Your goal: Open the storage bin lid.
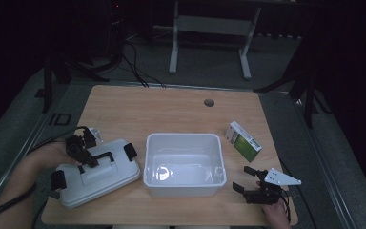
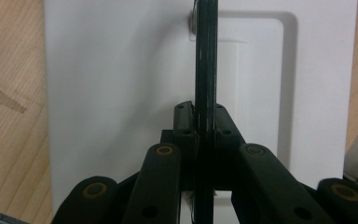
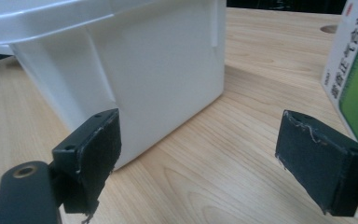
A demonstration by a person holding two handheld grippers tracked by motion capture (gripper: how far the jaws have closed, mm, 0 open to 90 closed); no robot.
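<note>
Left claw [image 2: 204, 128] clamped on lid handle [image 2: 206, 60].

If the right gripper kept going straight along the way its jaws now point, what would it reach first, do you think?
Probably bare table. In the right gripper view, the open right gripper looks down a gap between the white bin on one side and the green-and-white box on the other. The way looks free, though depth is hard to judge.
</note>
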